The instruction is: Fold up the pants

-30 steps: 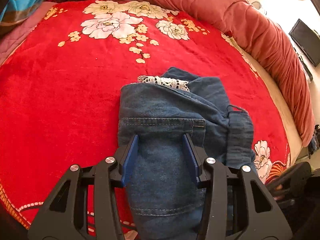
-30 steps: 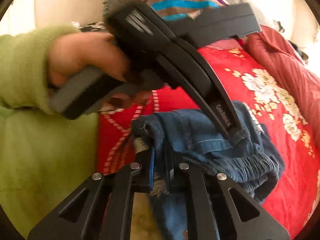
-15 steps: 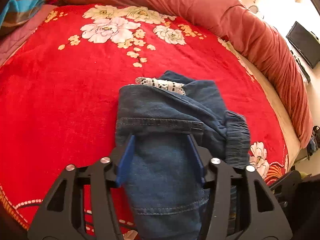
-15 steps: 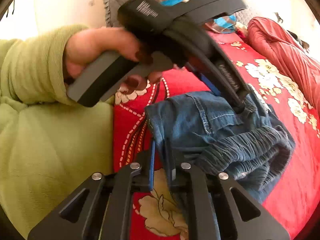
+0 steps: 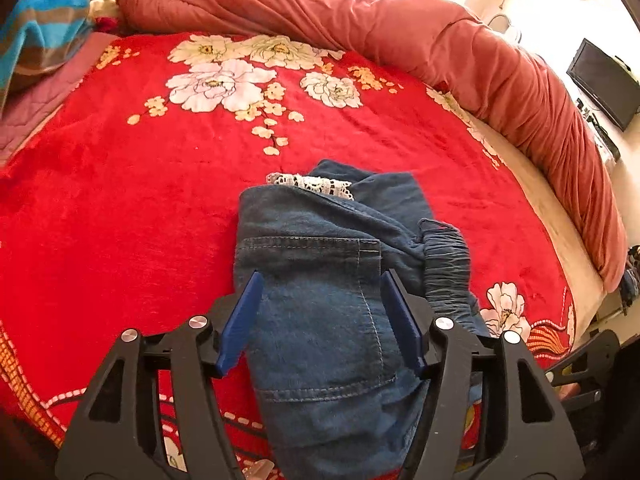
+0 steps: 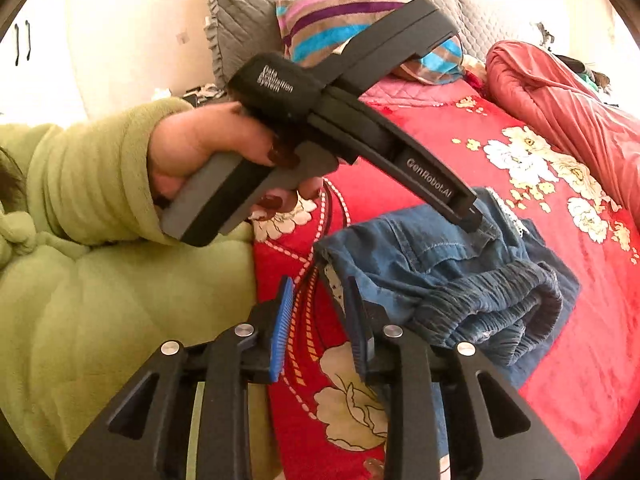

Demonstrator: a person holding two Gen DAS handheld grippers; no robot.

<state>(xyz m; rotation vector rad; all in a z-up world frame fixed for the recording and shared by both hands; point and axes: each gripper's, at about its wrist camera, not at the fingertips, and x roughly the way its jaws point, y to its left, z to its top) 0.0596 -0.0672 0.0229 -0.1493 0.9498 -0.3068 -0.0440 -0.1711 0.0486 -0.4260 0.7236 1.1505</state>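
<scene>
Pants: one pair of blue denim pants (image 5: 320, 280) lies folded in a small bundle on the red blanket with white flowers (image 5: 120, 208), near the bed's front edge. White lace trim (image 5: 310, 184) peeks out at the far end. The left gripper (image 5: 320, 316) hangs over the bundle, its two blue fingers (image 5: 240, 320) spreading wider, denim between them but not squeezed. The right gripper (image 6: 318, 320) is beside the bundle's corner, its two fingers opening with only blanket between them. One hand (image 6: 208, 156) in a green sleeve (image 6: 88, 176) holds the left gripper's handle. One long pink quilt (image 5: 440, 40) lies rolled along the far side.
</scene>
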